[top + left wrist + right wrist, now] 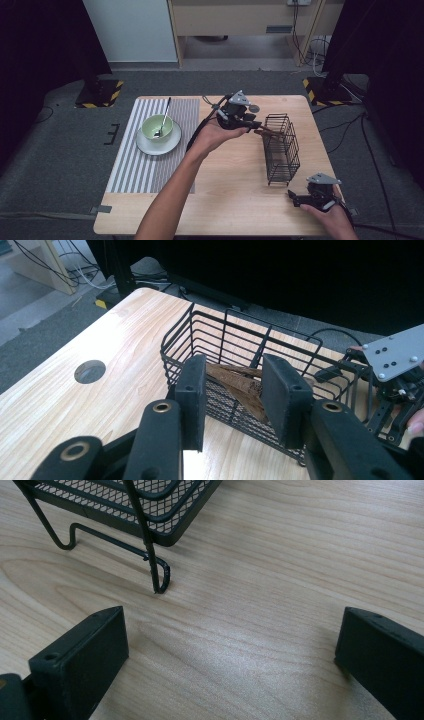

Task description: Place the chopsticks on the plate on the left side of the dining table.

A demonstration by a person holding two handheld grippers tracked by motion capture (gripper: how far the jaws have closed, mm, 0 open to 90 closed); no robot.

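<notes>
Resting on the wooden table [230, 190], the black wire basket [281, 148] could tip if the left gripper [234, 390], jaws narrowly parted over the brown wooden sticks [240, 385] inside, snags its rim; the right gripper [230, 655] gapes wide, empty.

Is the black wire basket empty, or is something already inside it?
Not empty. In the left gripper view, brown wooden pieces lie on the mesh floor inside the wire basket.

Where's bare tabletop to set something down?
Free: the wood between the striped mat and the wire basket, and the front edge left of the right tool. Crowded: the mat's far end, with bowl, spoon and saucer.
</notes>
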